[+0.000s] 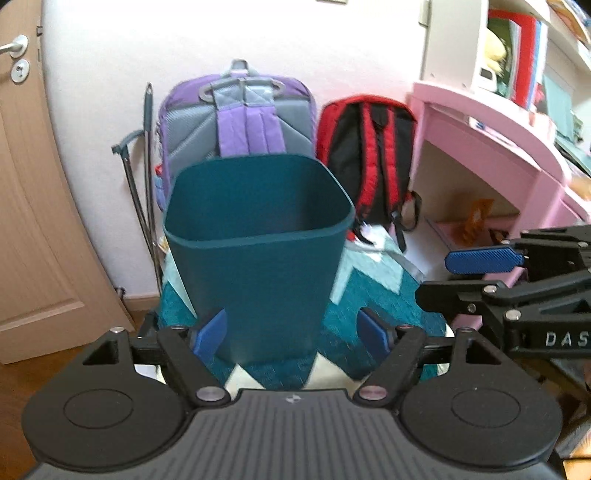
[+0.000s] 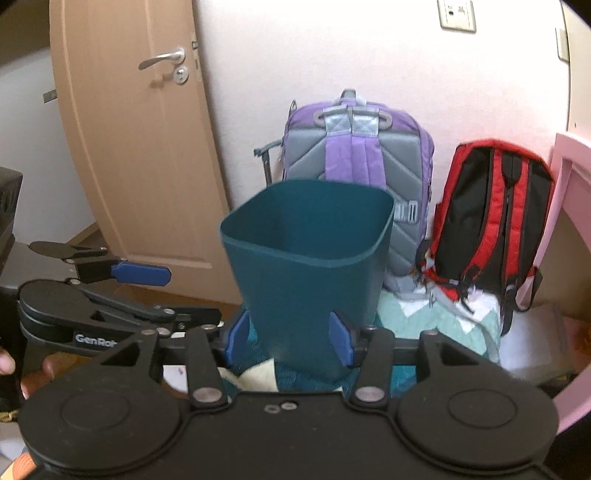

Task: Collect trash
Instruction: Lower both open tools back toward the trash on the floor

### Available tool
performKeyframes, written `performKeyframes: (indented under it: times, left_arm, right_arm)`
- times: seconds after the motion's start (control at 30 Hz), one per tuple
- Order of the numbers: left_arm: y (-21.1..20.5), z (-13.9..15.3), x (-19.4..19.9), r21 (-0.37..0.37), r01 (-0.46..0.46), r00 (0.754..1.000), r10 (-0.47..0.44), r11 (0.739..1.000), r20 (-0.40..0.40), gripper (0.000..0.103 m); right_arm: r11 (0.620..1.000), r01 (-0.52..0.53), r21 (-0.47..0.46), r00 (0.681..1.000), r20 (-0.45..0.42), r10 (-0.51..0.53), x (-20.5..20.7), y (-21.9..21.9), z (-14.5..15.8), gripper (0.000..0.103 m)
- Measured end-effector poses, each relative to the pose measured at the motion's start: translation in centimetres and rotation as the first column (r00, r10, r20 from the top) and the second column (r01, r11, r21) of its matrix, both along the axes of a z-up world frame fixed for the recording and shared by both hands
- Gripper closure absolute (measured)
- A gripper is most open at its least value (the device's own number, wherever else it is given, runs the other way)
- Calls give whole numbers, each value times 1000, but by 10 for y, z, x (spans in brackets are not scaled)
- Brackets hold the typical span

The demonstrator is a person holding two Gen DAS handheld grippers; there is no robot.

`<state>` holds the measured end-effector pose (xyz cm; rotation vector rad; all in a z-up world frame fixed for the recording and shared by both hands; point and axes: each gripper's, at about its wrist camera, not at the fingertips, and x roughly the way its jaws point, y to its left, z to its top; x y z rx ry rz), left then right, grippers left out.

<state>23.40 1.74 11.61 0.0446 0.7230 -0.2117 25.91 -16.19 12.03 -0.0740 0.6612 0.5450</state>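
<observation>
Bin (image 1: 255,254) upright on the rug (image 1: 373,295), in front of the purple backpack (image 1: 240,118) and red backpack (image 1: 369,147). From both views its inside looks empty; I judge collection barely begun.

My left claw (image 1: 291,328): pads apart, holding nothing, bin between them but not clamped. Right claw (image 2: 291,339): pads straddle the bin's base; contact unclear, so I cannot tell.

Only the left view shows the pink counter (image 1: 491,125) and white scrap (image 1: 365,232) beside the bin; only the right shows the wall socket (image 2: 456,14).
</observation>
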Motion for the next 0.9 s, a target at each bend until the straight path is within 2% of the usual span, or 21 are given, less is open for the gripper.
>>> performKeyframes:
  times: [0.23, 0.3, 0.37, 0.47, 0.63, 0.8, 0.9]
  left_arm:
    - [-2, -49, -26, -48, 61, 994, -65, 997, -91, 20]
    - [-1, -69, -29, -54, 69, 991, -75, 996, -113, 20]
    - [0, -92, -31, -45, 79, 988, -84, 996, -131, 14]
    - [0, -128, -29, -33, 108, 979, -112, 994, -168, 14]
    - [7, -202, -14, -9, 111, 956, -109, 994, -272, 14]
    - [22, -278, 7, 9, 104, 920, -93, 995, -381, 14]
    - [32, -318, 21, 7, 109, 891, -95, 994, -444, 14]
  right_arm:
    - [1000, -13, 21, 995, -95, 14, -21, -15, -45, 53]
    - [1000, -20, 21, 991, -132, 22, -25, -18, -65, 52]
    - [1000, -23, 9, 985, -172, 24, -26, -18, -88, 52]
    - [1000, -23, -14, 973, -232, 19, -24, -17, -126, 52]
    - [999, 15, -35, 932, -362, -27, -11, -12, -198, 52]
    - [995, 77, -63, 883, -460, -98, 7, -4, -266, 52]
    - [988, 130, -78, 841, -520, -152, 20, 0, -307, 52]
